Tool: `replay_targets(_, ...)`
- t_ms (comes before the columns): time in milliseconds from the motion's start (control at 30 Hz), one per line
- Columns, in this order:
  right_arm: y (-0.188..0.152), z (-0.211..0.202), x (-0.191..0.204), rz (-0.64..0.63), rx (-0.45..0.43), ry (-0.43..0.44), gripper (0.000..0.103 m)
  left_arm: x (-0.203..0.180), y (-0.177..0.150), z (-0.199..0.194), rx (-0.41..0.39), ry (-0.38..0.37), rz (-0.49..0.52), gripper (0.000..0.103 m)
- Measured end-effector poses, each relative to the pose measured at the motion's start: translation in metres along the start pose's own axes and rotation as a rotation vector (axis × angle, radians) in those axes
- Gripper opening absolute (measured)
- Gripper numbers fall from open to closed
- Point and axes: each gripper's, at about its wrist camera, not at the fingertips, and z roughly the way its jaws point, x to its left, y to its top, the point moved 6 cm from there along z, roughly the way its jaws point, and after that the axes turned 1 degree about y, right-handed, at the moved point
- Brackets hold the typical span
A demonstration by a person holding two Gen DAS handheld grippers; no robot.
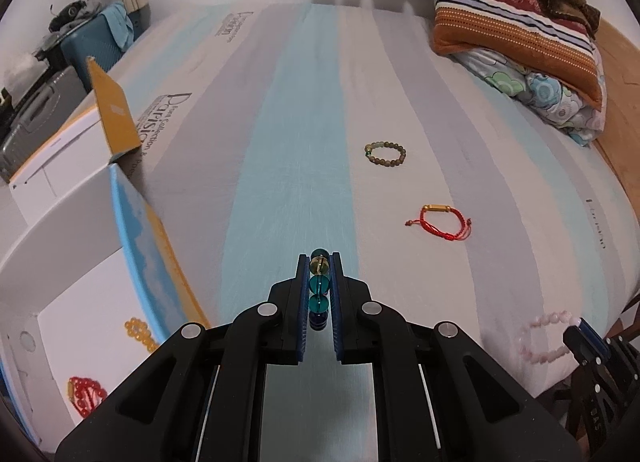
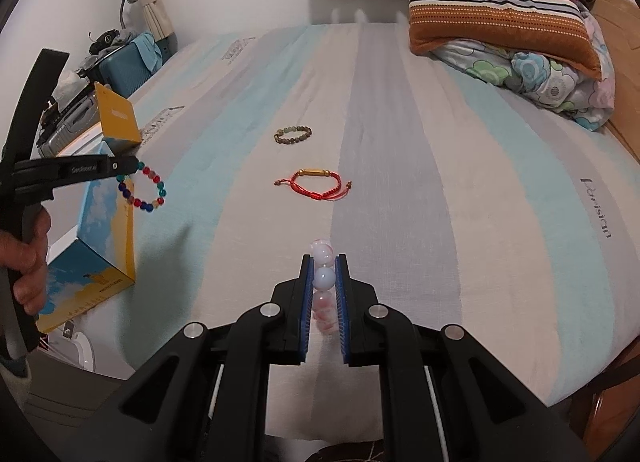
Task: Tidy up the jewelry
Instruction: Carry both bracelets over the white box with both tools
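My left gripper is shut on a multicoloured glass bead bracelet; in the right wrist view it hangs from the left gripper beside the open blue and yellow box. My right gripper is shut on a pink and white bead bracelet, which also shows in the left wrist view. A brown bead bracelet and a red cord bracelet lie on the striped bed. Inside the box lie a yellow bead bracelet and a red one.
A striped pillow and a floral quilt are piled at the bed's far right. A teal suitcase and a grey case stand left of the bed. The wooden bed frame runs along the right.
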Motion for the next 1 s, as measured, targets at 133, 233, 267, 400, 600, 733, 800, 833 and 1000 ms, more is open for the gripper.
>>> replay_targets(133,0.003,-0.008,0.008,0.003,-0.006,0.005,0.01,0.003,-0.007,-0.014,-0.004,0.002,0.001,0.009)
replay_targets(233,0.005,-0.013,0.015,-0.002,-0.011,0.007,0.01,0.005,-0.013,-0.025,-0.007,-0.001,0.004,0.009)
replay_targets(267,0.005,-0.014,0.017,-0.003,-0.014,0.008,0.01,0.005,-0.015,-0.027,-0.008,-0.002,0.004,0.009)
replay_targets(400,0.008,-0.019,0.027,-0.002,-0.019,0.007,0.01,0.007,-0.022,-0.039,-0.011,-0.004,0.006,0.009)
replay_targets(600,0.016,-0.022,0.043,-0.004,-0.018,0.003,0.01,0.009,-0.03,-0.057,-0.023,-0.012,0.009,0.009)
replay_targets(733,0.024,-0.022,0.056,-0.014,-0.017,0.005,0.01,0.014,-0.034,-0.074,-0.039,-0.014,0.01,0.009)
replay_targets(800,0.028,-0.022,0.064,-0.023,-0.016,0.009,0.01,0.018,-0.034,-0.081,-0.046,-0.011,0.007,0.009)
replay_targets(833,0.03,-0.022,0.069,-0.026,-0.016,0.013,0.01,0.021,-0.035,-0.085,-0.048,-0.01,0.002,0.009)
replay_targets(1000,0.04,-0.021,0.094,-0.048,-0.02,0.035,0.01,0.043,-0.035,-0.105,-0.068,0.009,-0.016,0.009)
